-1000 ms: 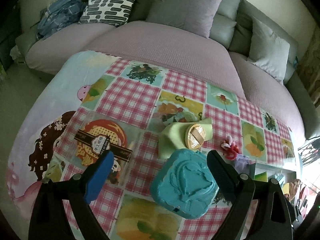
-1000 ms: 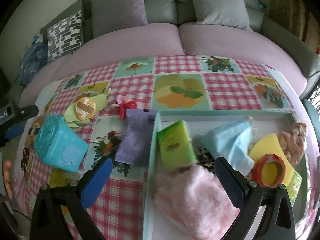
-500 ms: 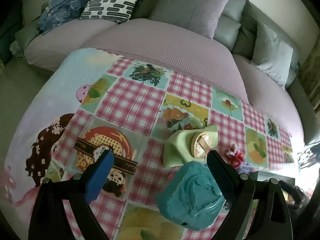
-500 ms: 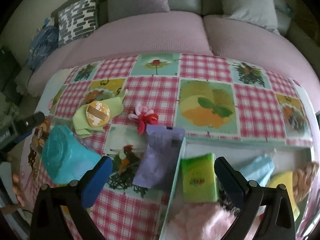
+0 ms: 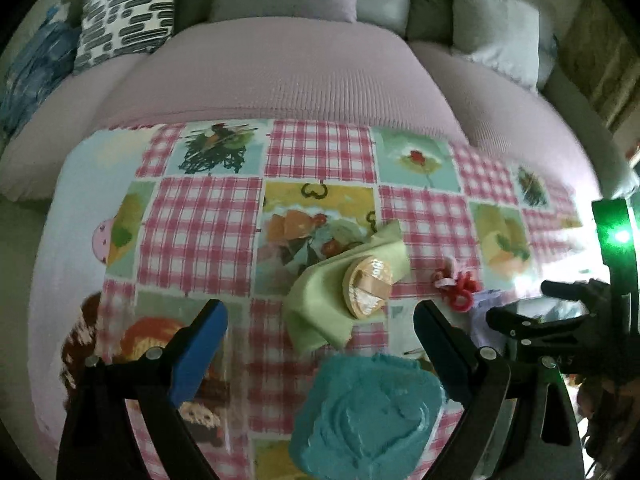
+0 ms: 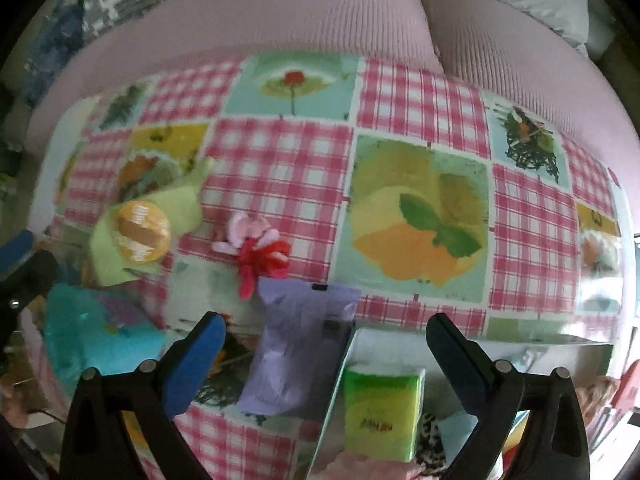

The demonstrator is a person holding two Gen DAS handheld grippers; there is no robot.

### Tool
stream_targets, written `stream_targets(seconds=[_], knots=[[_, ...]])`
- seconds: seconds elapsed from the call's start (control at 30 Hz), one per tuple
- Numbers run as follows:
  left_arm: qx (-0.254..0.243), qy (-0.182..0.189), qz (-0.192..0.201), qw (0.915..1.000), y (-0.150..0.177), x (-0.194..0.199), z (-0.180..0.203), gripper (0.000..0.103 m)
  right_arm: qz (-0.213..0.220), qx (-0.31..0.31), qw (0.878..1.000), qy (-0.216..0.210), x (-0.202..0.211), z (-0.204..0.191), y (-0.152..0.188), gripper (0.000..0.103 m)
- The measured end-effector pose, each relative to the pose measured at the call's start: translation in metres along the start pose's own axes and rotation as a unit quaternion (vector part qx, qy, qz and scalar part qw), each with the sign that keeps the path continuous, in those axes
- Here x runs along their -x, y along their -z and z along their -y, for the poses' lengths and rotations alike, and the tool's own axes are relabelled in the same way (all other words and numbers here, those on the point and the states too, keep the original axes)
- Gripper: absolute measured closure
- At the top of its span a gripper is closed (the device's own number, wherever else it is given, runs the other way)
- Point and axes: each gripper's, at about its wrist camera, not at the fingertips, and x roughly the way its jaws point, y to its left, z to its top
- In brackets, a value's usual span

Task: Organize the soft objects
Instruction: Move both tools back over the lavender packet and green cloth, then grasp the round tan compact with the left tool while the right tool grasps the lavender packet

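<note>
Covering the tabletop [image 5: 208, 220] is a pink checked cloth with fruit pictures. Both the left tongs [image 5: 320, 344] and the right tongs [image 6: 326, 360] gape wide and hold nothing. A teal fluffy block [image 5: 368, 412] lies between the left tongs. A purple pack [image 6: 296, 352] lies between the right tongs, leaning on a bin [image 6: 332, 392]. Ahead sits a green cloth [image 5: 320, 304], then a small red and pink bow [image 6: 260, 252].

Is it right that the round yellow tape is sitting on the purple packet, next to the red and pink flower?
Not quite. The tape sits on the green cloth, not the purple packet, as the right wrist view shows. The flower is indeed beside it.
</note>
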Motion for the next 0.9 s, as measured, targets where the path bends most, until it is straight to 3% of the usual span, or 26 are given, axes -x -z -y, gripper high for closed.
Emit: stream_targets(seconds=[0.07, 0.43, 0.77, 0.9], knots=[[-0.016, -0.009, -0.011, 0.9998, -0.007, -0.007, 0.004, 0.009, -0.018, 0.003, 1.000, 0.015, -0.010, -0.002, -0.006, 0.001], [-0.070, -0.009, -0.080, 0.9943, -0.030, -0.048, 0.023, 0.011, -0.083, 0.017, 0.996, 0.008, -0.050, -0.005, -0.027, 0.006], [-0.105, -0.012, -0.110, 0.9883, -0.043, -0.067, 0.035, 0.041, -0.115, 0.032, 0.993, 0.008, -0.080, -0.003, -0.029, 0.015], [-0.134, -0.012, -0.115, 0.9842, -0.045, -0.072, 0.050, 0.053, -0.114, 0.041, 0.993, 0.010, -0.085, -0.009, -0.028, 0.027]])
